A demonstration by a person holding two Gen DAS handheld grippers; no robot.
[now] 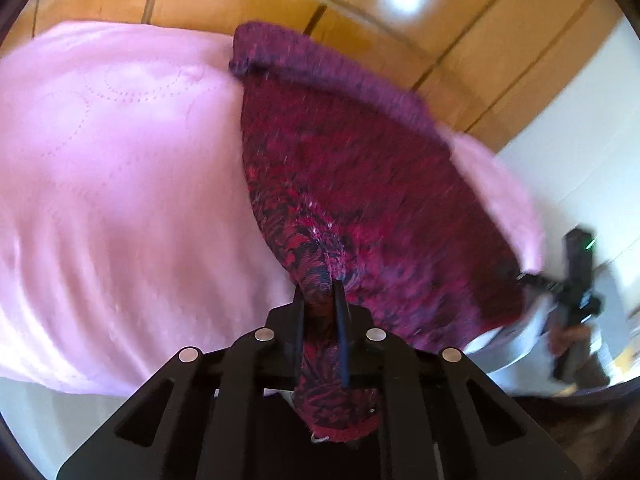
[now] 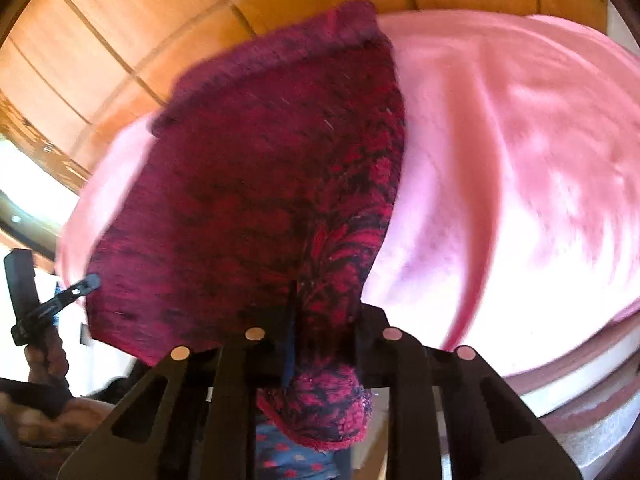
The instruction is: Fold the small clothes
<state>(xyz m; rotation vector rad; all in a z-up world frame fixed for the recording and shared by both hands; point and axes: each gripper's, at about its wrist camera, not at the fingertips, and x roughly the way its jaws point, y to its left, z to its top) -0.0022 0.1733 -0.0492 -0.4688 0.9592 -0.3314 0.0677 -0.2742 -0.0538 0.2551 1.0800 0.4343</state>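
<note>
A dark red and black patterned knit garment [image 1: 360,168] with a purple ribbed hem [image 1: 320,60] hangs stretched between both grippers above a pink blanket [image 1: 120,180]. My left gripper [image 1: 320,300] is shut on one near corner of the garment. My right gripper [image 2: 320,304] is shut on the other corner of the garment [image 2: 260,184]. The right gripper also shows at the right edge of the left wrist view [image 1: 576,280]. The left gripper shows at the left edge of the right wrist view [image 2: 52,304]. The frames are blurred by motion.
The pink blanket [image 2: 520,160] covers a raised surface with a white rim [image 2: 580,380]. An orange tiled floor [image 1: 240,0] lies beyond it. A white wall [image 1: 580,140] is at the right of the left wrist view.
</note>
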